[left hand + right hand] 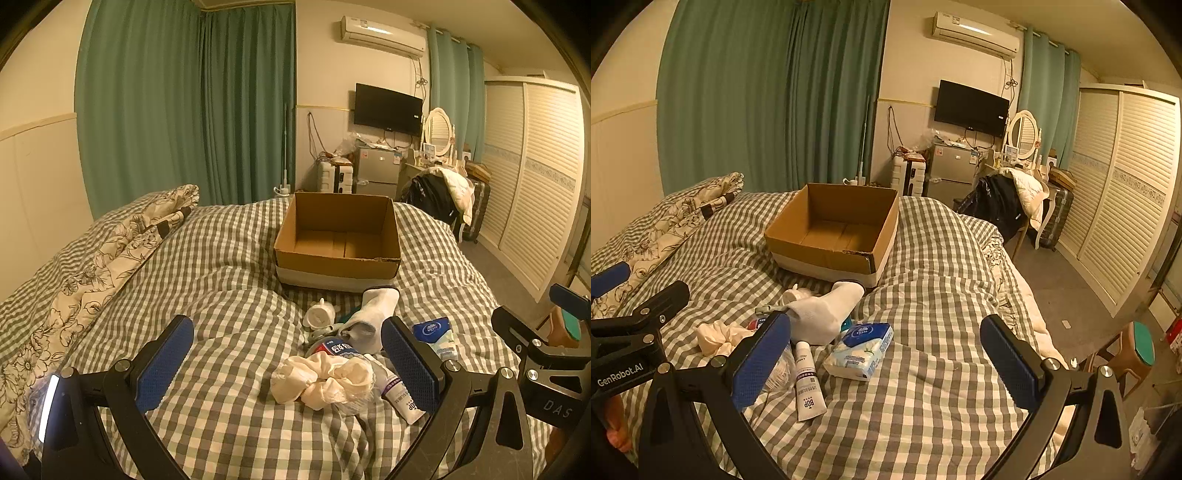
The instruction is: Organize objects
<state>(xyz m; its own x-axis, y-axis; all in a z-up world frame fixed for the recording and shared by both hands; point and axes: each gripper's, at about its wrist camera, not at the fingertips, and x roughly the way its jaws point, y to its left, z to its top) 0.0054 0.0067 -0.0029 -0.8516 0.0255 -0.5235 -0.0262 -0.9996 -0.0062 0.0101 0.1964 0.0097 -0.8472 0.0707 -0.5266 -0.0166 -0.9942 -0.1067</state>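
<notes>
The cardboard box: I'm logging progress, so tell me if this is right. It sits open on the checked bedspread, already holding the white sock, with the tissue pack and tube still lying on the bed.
Not quite: the cardboard box is empty. Both wrist views show its bare bottom. The white sock lies on the bedspread just in front of the box, near the tissue pack and tube. The rest is right.

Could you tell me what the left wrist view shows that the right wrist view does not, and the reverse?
Only the left wrist view shows the left gripper open around the cream cloth. Only the right wrist view shows the right gripper open over bare blanket, and the tissue pack in full. Both show the empty cardboard box, white sock, tube and checked blanket.
</notes>
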